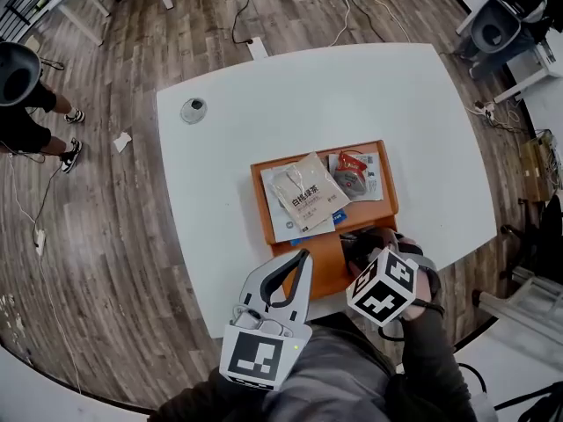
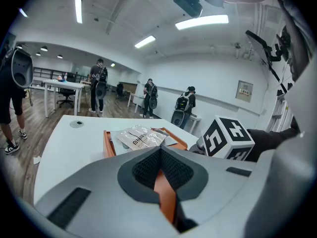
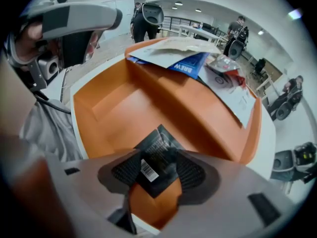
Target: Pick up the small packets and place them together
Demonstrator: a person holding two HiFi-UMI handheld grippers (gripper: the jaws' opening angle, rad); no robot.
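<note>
Now lift wide-jawed right gripper (image 3: 151, 170) straight off black packet (image 3: 159, 145) in orange tray (image 3: 143, 100); keep closed, empty left gripper (image 2: 159, 151) clear.

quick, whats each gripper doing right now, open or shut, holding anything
left gripper: shut, nothing between its jaws.
right gripper: open, black packet between its jaws but not clamped, on the orange tray.

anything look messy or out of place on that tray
In the far part of the orange tray, the packets are heaped crookedly, overlapping at different angles. One black packet lies apart in the near part, tilted, between the open jaws of the right gripper. Nothing looks spilled or torn.
</note>
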